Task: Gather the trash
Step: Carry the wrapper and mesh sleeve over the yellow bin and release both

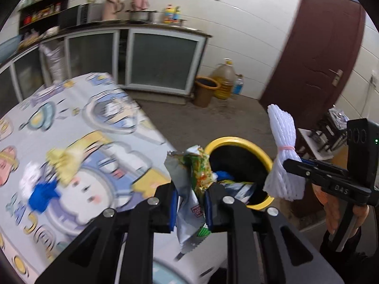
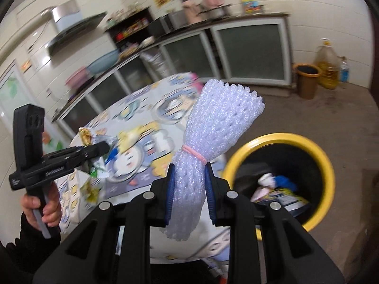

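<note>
My left gripper (image 1: 190, 203) is shut on a crumpled green and silver snack wrapper (image 1: 195, 182), held at the table edge beside the yellow-rimmed black trash bin (image 1: 260, 152). My right gripper (image 2: 189, 189) is shut on a white foam net bundle (image 2: 213, 139) tied with a pink band, held left of the bin (image 2: 328, 165). The bundle also shows in the left wrist view (image 1: 283, 151). The bin holds several pieces of trash (image 2: 277, 189). On the cartoon tablecloth (image 1: 83, 118) lie a yellow wrapper (image 1: 62, 163), a white scrap and a blue scrap (image 1: 42, 195).
A brown bucket (image 1: 205, 91), an oil jug (image 1: 225, 78) and a water bottle stand by the far wall. Kitchen cabinets (image 1: 163, 61) run behind the table. A dark red door (image 1: 319, 54) is at the right. A low shelf stands right of the bin.
</note>
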A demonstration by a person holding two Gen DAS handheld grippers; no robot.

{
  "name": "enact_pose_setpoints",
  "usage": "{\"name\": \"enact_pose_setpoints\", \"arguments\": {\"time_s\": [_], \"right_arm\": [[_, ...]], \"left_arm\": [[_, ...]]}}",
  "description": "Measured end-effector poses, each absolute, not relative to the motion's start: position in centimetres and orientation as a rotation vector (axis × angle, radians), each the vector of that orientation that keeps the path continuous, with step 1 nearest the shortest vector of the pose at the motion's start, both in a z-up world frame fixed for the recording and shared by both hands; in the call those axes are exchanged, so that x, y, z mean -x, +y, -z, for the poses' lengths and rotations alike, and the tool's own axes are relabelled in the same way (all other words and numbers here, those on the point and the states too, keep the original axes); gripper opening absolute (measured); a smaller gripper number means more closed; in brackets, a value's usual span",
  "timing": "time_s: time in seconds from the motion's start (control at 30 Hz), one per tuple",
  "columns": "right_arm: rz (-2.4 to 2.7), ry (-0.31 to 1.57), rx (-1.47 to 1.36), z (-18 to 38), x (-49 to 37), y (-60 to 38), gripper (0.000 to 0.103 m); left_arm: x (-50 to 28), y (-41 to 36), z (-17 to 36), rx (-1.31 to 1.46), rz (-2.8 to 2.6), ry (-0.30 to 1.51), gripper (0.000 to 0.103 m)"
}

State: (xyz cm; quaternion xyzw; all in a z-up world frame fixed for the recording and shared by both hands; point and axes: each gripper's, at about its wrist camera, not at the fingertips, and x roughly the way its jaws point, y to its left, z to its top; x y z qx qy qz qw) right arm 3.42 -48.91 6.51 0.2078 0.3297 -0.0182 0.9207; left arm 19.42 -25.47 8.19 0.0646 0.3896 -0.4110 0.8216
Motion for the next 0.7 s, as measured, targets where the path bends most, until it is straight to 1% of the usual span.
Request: {"name": "enact_pose_setpoints", "arguments": {"time_s": [0.3, 0.7], "right_arm": [[0.206, 0.655, -0.462, -4.8, -1.6, -55.3, 0.024], [0.261, 0.758, -0.558, 2.3, -3.4, -60.1, 0.024]], "left_arm": [[-18.5, -34.7, -7.6, -0.178, 0.985, 0.820, 0.017], [-19.4, -43.1, -1.7, -0.238, 1.011, 0.919, 0.017]]}}
